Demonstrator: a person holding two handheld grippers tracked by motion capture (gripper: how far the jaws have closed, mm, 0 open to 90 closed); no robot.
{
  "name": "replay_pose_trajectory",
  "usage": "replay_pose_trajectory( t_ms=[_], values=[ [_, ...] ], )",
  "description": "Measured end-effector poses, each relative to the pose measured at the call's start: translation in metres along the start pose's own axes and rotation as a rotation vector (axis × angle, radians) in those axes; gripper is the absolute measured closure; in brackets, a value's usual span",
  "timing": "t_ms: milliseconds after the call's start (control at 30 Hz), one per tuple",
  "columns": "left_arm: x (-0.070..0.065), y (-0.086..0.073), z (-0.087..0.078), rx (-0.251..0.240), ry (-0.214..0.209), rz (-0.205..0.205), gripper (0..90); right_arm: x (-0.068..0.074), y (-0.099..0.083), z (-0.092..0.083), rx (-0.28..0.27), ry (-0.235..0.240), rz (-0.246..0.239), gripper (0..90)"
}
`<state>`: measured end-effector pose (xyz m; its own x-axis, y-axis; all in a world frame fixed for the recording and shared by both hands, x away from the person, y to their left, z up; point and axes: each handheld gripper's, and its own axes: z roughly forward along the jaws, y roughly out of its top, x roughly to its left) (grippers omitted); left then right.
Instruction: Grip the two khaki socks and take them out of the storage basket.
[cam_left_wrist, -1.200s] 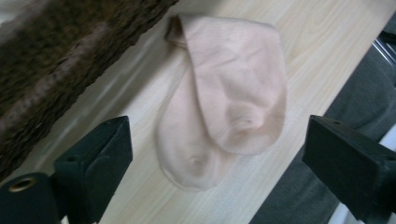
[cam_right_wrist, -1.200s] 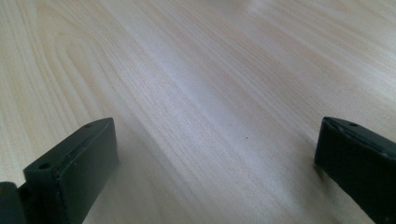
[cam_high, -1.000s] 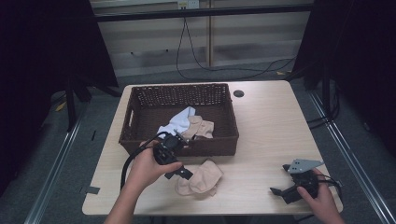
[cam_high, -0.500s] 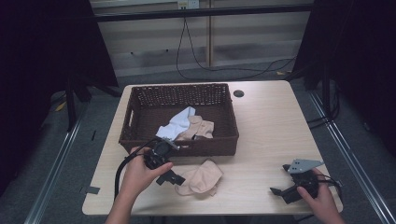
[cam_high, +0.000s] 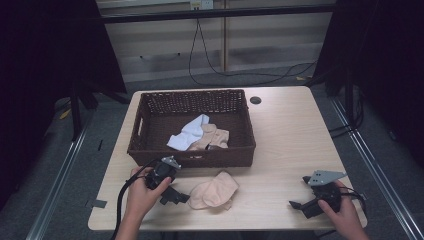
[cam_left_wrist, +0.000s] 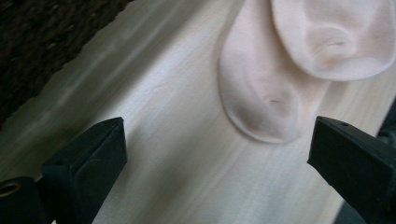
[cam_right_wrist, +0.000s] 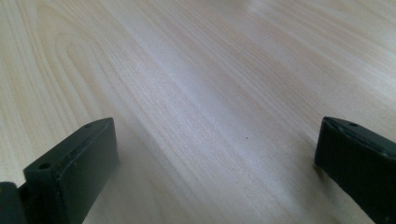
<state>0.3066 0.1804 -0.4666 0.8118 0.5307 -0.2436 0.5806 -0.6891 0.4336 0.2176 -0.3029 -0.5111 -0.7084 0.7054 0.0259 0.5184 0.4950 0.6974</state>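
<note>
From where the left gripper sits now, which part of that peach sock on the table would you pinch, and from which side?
I'd take the peach sock at its rounded near end, coming from the side of the left gripper. That end lies flat on the table and points between the open jaws, apart from them. A small crease there may give the fingertips some cloth to pinch. The wicker basket stands clear of that path.

- Right gripper (cam_right_wrist: 217, 154) low over the table (cam_right_wrist: 196, 70), its two black jaws rising from the bottom corners, spread wide with nothing between them.
- Left jaw's flat inner face shows two small holes along its top edge.
- Between the jaws: bare pale wood, the grain running diagonally, a tiny dark speck near the middle.
- Jaw tips look to be touching the wood, though that's hard to call from this angle.
</note>
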Motion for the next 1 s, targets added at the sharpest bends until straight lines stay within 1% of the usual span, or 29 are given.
replay_pose_trajectory(
  t_ms=[67,100,133,167,200,233,267,333,367,400,467,533,567,600,633,667,700,767,833,900,967,1000],
  values=[
    [0.002,-0.004,0.003,-0.007,-0.004,-0.001,4.1,0.000,0.000,0.000,0.000,0.000,0.000,0.0],
    [0.003,-0.006,0.004,-0.007,0.003,-0.003,4.0,0.000,0.000,0.000,0.000,0.000,0.000,0.0],
    [0.003,-0.008,0.005,-0.004,0.021,0.000,4.1,0.000,0.000,0.000,0.000,0.000,0.000,0.0],
    [0.003,-0.009,0.007,-0.003,0.023,0.001,4.0,0.000,0.000,0.000,0.000,0.000,0.000,0.0],
    [0.004,-0.011,0.008,-0.013,0.015,0.000,4.0,0.000,0.000,0.000,0.000,0.000,0.000,0.0],
    [0.005,-0.012,0.010,-0.013,0.018,0.001,4.0,0.000,0.000,0.000,0.000,0.000,0.000,0.0],
    [0.005,-0.014,0.011,-0.026,0.028,0.003,3.3,0.000,0.000,0.000,0.000,0.000,0.000,0.0],
    [0.005,-0.016,0.011,-0.042,0.038,0.023,2.1,0.000,0.000,0.000,0.000,0.000,0.000,0.0],
    [0.004,-0.017,0.012,-0.051,0.042,0.019,2.1,0.000,0.000,0.000,0.000,0.000,0.000,0.0],
    [0.004,-0.018,0.012,-0.054,0.052,0.042,2.0,0.000,0.000,0.000,0.000,0.000,0.000,0.0],
    [0.003,-0.022,0.015,-0.088,0.087,0.077,0.0,0.000,0.000,0.000,0.000,0.000,0.000,0.0],
    [0.001,-0.027,0.019,-0.130,0.137,0.096,0.0,0.000,0.000,0.000,0.000,0.000,0.000,0.0],
    [0.002,-0.029,0.020,-0.145,0.159,0.118,0.0,0.000,0.000,0.000,0.000,0.000,0.000,0.0],
    [0.001,-0.031,0.022,-0.174,0.172,0.116,0.0,0.000,0.000,0.000,0.000,0.000,0.000,0.0],
    [0.002,-0.032,0.022,-0.185,0.183,0.119,0.0,0.000,0.000,0.000,0.000,0.000,0.000,0.0],
    [0.002,-0.034,0.023,-0.202,0.177,0.110,0.0,0.000,0.000,0.000,0.000,0.000,0.000,0.0],
    [0.002,-0.035,0.022,-0.203,0.186,0.119,0.0,0.000,0.000,0.000,0.000,0.000,0.000,0.0],
    [0.003,-0.037,0.023,-0.231,0.186,0.120,0.0,0.000,0.000,0.000,0.000,0.000,0.000,0.0],
    [0.003,-0.038,0.023,-0.243,0.188,0.122,0.0,0.000,0.000,0.000,0.000,0.000,0.000,0.0],
    [0.003,-0.041,0.024,-0.270,0.194,0.117,0.0,0.000,0.000,0.000,0.000,0.000,0.000,0.0],
    [0.004,-0.044,0.026,-0.310,0.197,0.115,0.0,0.000,0.000,0.000,0.000,0.000,0.000,0.0],
    [0.003,-0.044,0.026,-0.308,0.198,0.113,0.0,0.000,0.000,0.000,0.000,0.000,0.000,0.0]
  ],
)
